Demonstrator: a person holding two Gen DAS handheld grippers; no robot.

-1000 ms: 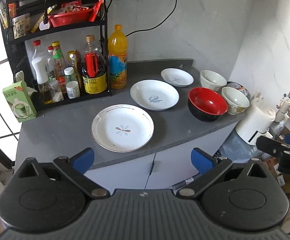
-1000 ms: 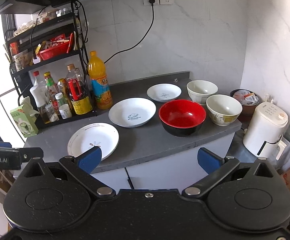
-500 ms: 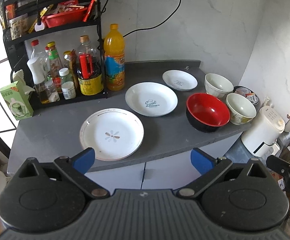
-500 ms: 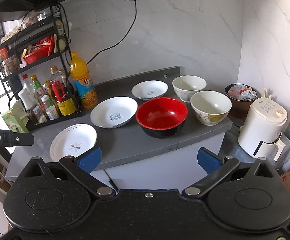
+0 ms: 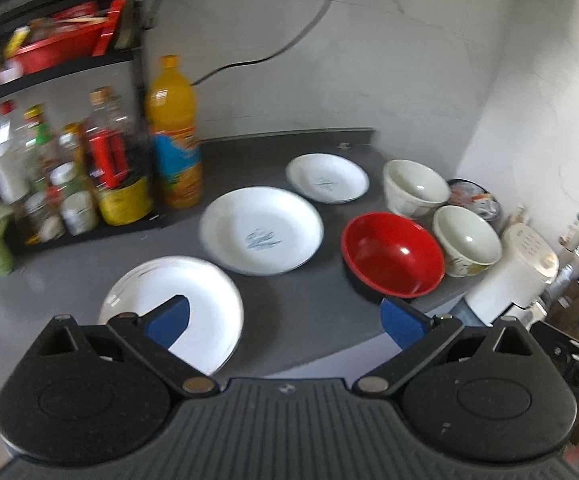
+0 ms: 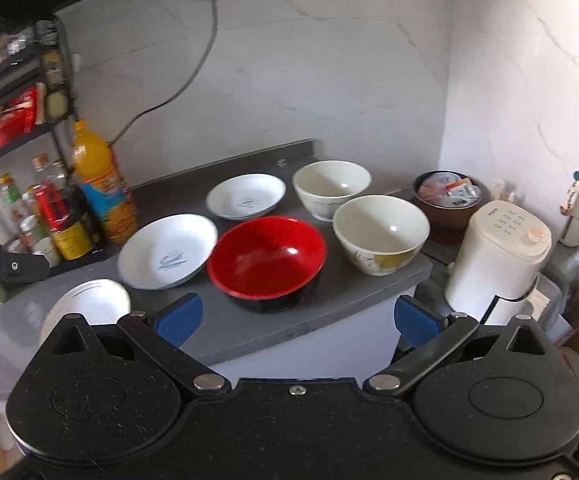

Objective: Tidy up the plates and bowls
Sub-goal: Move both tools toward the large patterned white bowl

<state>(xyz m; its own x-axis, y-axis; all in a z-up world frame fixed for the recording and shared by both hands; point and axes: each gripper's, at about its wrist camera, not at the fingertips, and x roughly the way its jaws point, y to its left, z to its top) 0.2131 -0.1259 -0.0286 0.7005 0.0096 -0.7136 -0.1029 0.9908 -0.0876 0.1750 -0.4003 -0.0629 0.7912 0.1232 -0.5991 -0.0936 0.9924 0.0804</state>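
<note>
At the far left a black wire rack (image 5: 49,80) stands on the counter, crowded with glass and plastic bottles and a red tray on its upper shelf. Just beside it rises a tall orange juice bottle (image 5: 173,132), smooth plastic with a blue label. In front, nearest the counter edge, lies a flat white plate (image 5: 205,300) with a thin dark rim line; the left gripper (image 5: 285,318) hovers above that edge, its blue-padded jaws spread wide with nothing between them. Next comes a wider, shallow white plate (image 5: 261,232) bearing a blue script mark, and behind it a smaller white dish (image 5: 327,178) of the same glossy ware. To the right sits a round bowl, glossy red inside and black outside (image 6: 267,258), close to the front edge. The right gripper (image 6: 295,320) hangs before it, jaws likewise wide apart and empty. Further right, two cream ceramic bowls stand near each other, one at the back (image 6: 331,186) and one forward with a painted pattern on its side (image 6: 381,234).

The counter (image 6: 329,300) is matte dark grey with white cabinets below. Pale marble-veined walls meet in a corner, a cable running up to a socket. Beyond the counter's right end stands a white kettle-like appliance (image 6: 497,256).
</note>
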